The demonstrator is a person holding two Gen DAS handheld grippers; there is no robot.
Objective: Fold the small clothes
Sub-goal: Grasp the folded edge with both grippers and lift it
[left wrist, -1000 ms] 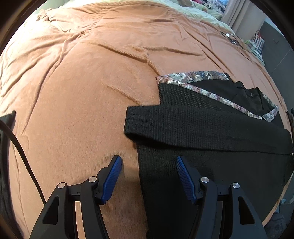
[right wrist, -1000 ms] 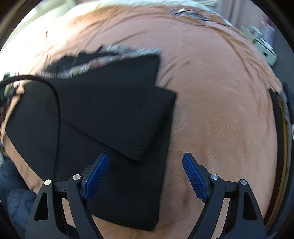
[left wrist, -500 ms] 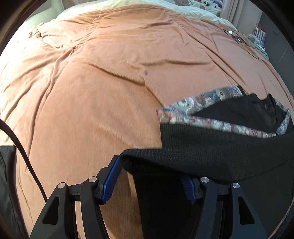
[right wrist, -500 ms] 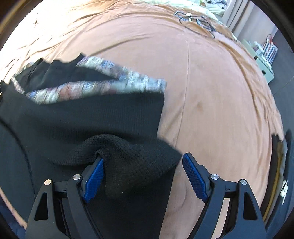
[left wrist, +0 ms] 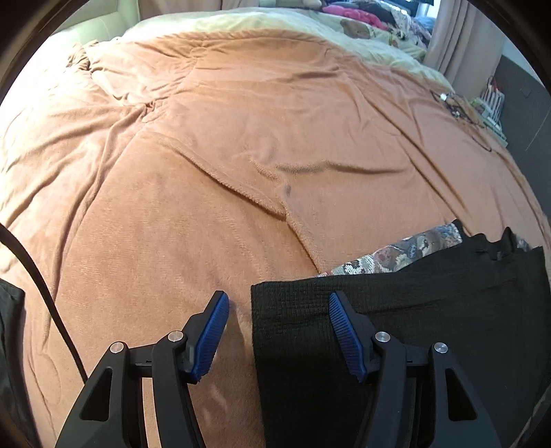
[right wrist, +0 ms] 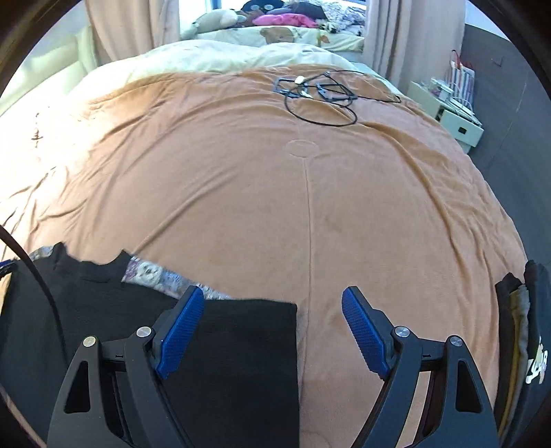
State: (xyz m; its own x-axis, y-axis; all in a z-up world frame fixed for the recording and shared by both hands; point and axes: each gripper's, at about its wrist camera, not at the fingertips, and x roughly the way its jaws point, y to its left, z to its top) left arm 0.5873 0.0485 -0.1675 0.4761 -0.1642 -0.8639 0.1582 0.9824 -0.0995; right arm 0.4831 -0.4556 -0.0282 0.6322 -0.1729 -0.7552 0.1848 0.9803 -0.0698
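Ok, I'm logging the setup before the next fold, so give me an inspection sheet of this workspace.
Surface: orange blanket on a bed, creased.
Job's things: black knit garment with patterned trim, lying folded at the near edge.
Clutter: dark clothing at the right edge.
Grippers: left gripper and right gripper open, holding nothing.
Cables: tangled black cable on the far blanket.
Surroundings: curtains, white side unit, second bed behind.
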